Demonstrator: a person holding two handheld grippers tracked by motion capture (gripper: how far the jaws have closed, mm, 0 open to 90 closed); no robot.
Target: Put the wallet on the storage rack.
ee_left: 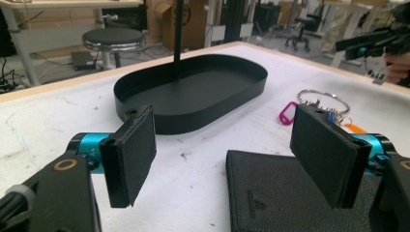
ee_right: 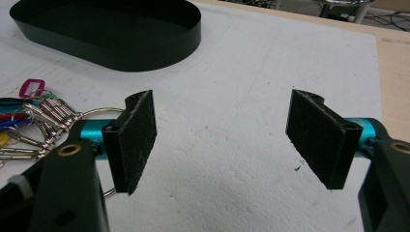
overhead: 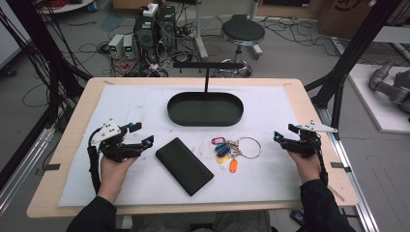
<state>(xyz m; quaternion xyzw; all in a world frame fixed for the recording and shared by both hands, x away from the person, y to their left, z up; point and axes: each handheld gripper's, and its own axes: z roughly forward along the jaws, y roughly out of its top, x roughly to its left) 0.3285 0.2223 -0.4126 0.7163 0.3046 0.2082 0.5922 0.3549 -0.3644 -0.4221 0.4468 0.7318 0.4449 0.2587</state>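
Black leather wallet (overhead: 184, 166), flat and rectangular, is lying at the lower centre of the high view on the white foam mat (overhead: 270, 106), tilted with its long side running from upper left to lower right. Up at the centre of that frame the black oval metal tray (overhead: 205, 109) is sitting with nothing showing on its dark floor, a thin black post rising just behind it. Right of the wallet and close beside it, the bunch of keys with coloured plastic tags on a metal ring (overhead: 234, 150) is spreading across the mat, well short of the tray.

Over at the left of the high view, the left gripper (overhead: 143, 134) is hovering just beside the wallet's upper left end, not touching it, jaws spread wide and gripping nothing. In the left gripper view the wallet (ee_left: 270, 193) is sitting at the bottom, partly under the right-hand pad, with the tray (ee_left: 193, 92) behind it.

At the right edge, the right gripper (overhead: 283, 134) is hanging well apart from the wallet, with the keys (ee_right: 29, 121) lying between them; its jaws are gaping wide too, empty, over bare mat.
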